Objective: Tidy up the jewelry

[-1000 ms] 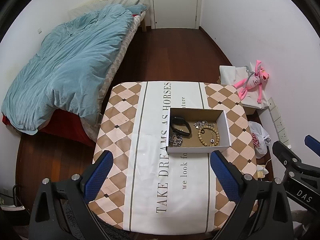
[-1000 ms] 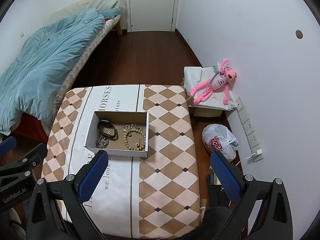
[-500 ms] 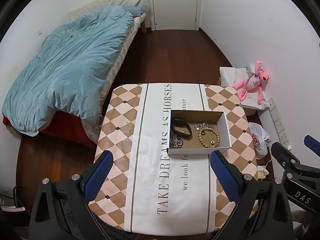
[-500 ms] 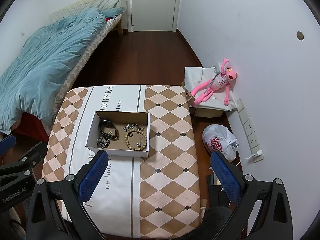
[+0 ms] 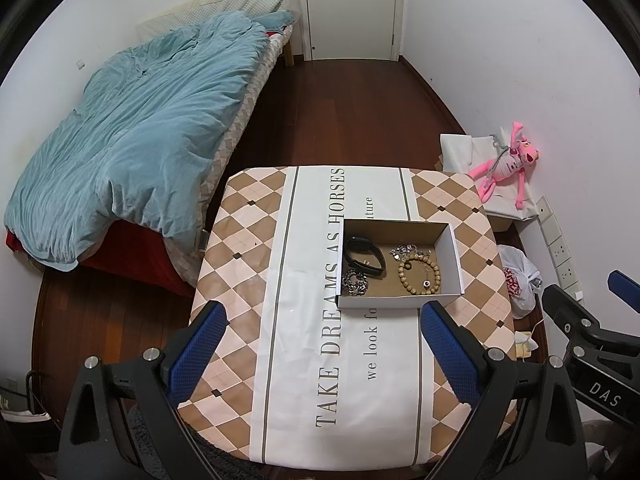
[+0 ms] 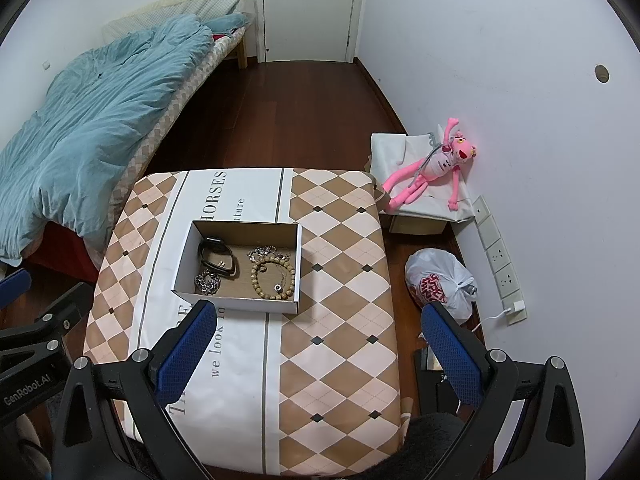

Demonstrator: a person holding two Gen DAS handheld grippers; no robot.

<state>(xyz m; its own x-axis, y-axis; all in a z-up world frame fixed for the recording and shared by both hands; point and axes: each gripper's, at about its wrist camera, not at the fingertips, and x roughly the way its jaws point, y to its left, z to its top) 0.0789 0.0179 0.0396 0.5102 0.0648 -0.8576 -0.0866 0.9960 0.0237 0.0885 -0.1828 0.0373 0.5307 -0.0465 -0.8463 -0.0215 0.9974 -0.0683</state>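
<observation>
All the jewelry lies gathered in the shallow white cardboard box (image 5: 400,268) on the checked-cloth tabletop (image 5: 304,344): a black band (image 5: 365,257) at 10 o'clock inside it, a silver chain (image 5: 354,282) at 8, a wooden bead bracelet (image 5: 418,274) toward 4. The left tongs (image 5: 320,354) and right tongs (image 6: 320,354) hang released and holding nothing above the near edge, perhaps ahead of sorting or after it. Bare cloth surrounds the box, widest toward 6 o'clock.

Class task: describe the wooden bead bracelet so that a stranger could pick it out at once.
On the checked table stands an open cardboard box. The wooden bead bracelet lies at its right end, the only ring of tan beads beside a black band and silvery chains.
</observation>
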